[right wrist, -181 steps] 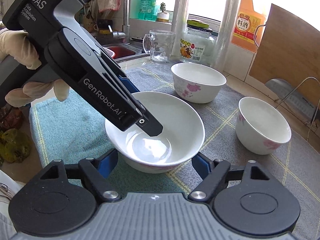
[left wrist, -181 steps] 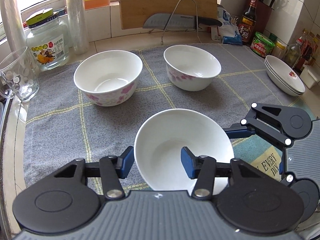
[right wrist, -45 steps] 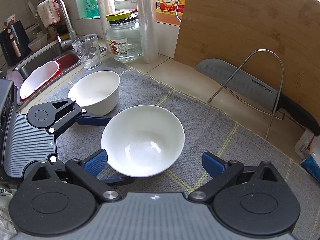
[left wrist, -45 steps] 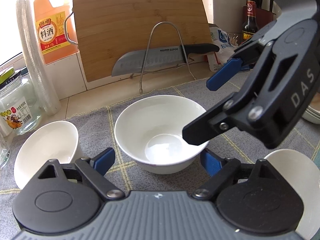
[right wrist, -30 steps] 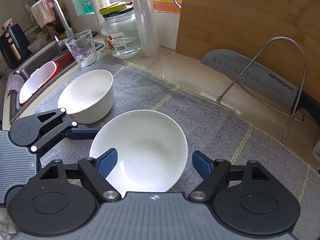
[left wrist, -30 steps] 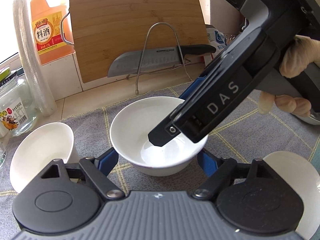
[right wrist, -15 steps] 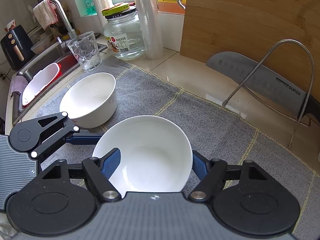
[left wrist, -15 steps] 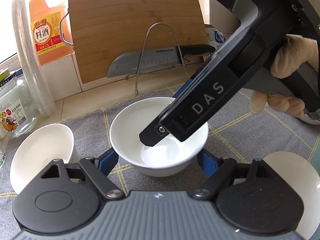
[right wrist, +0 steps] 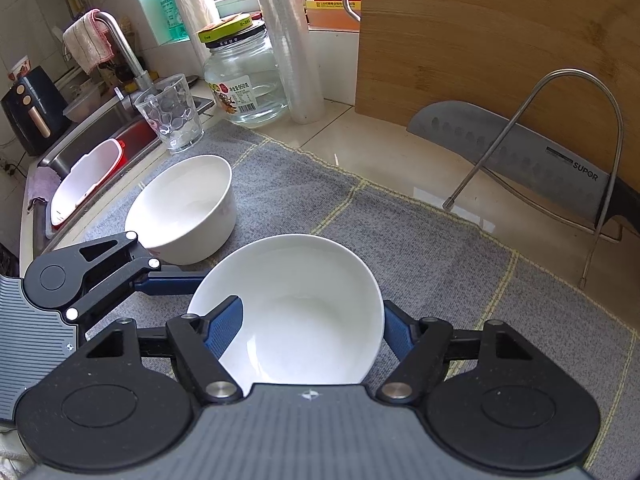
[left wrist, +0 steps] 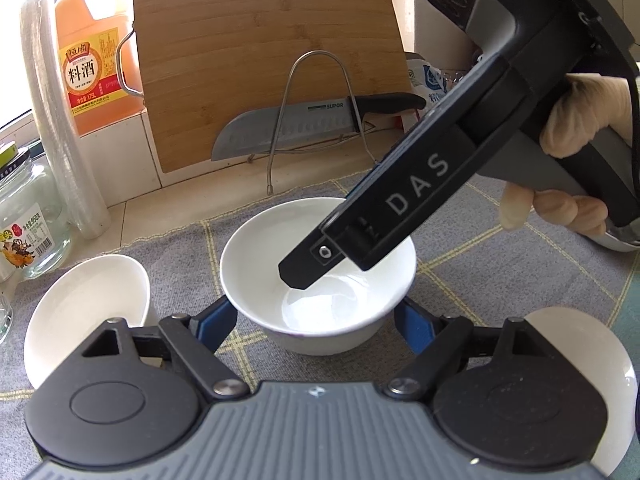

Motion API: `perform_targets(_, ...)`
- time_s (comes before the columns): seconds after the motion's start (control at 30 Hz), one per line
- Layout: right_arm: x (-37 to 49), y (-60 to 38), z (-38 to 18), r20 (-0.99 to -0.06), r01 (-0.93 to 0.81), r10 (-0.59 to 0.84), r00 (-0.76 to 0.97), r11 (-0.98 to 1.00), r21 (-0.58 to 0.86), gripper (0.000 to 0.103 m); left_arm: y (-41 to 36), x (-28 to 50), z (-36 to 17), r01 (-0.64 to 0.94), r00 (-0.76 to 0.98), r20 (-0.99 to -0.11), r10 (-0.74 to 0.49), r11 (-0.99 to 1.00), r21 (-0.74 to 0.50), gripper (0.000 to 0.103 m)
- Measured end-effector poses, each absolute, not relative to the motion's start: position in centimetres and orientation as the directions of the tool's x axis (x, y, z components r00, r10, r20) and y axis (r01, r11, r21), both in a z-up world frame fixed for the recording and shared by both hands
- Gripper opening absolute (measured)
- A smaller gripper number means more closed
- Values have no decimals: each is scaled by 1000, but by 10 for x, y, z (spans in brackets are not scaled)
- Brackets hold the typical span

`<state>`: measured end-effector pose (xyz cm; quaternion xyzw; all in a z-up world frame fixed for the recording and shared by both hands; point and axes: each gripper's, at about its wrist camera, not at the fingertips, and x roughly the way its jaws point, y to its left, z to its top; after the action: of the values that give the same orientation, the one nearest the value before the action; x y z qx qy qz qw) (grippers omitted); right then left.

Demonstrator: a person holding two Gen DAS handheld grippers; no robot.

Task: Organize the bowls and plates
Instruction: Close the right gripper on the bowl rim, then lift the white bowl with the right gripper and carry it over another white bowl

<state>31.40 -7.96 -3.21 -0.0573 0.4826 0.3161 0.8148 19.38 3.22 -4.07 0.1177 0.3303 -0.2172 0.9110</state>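
Note:
A white bowl (left wrist: 320, 280) stands on the grey mat. My left gripper (left wrist: 316, 322) is open, its blue fingers on either side of this bowl at its base. My right gripper (right wrist: 312, 330) reaches over the bowl (right wrist: 304, 308); its left finger is inside the rim and its right finger outside, and I cannot tell whether it grips the wall. In the left wrist view one right finger (left wrist: 304, 268) dips into the bowl. A second white bowl (left wrist: 88, 312) (right wrist: 184, 208) stands to the left. A third bowl (left wrist: 576, 384) is at the lower right.
A bamboo cutting board (left wrist: 264, 60), a knife (left wrist: 304, 124) on a wire stand, an orange bottle (left wrist: 88, 60), a glass jar (right wrist: 244, 76), a plastic-wrap roll (right wrist: 288, 40), a glass (right wrist: 172, 112) and the sink (right wrist: 92, 168) ring the mat (right wrist: 400, 240).
The right gripper has moved lower and further over the middle bowl, one finger now inside its rim. The left gripper has closed in around the same bowl's base.

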Motion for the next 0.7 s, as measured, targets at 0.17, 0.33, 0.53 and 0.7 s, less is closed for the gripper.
perform_targets(0.17,309,-81,-25,-818,-566,464,341,796,216,79,31,189,-34,488,686,-651,-325,869,80,85)
perform_targets(0.33,297,-83,-13,-807,-572,475,351,791,216,79,31,181,-25,502,681,-654,-330,860,89,85)
perform_targets(0.53,278,-86,4,-790,-577,491,367,786,220,79,32,166,-10,528,680,-645,-347,843,103,85)
perform_targets(0.7,262,-91,15,-773,-573,503,387,788,225,79,32,152,3,550,678,-637,-367,828,109,85)
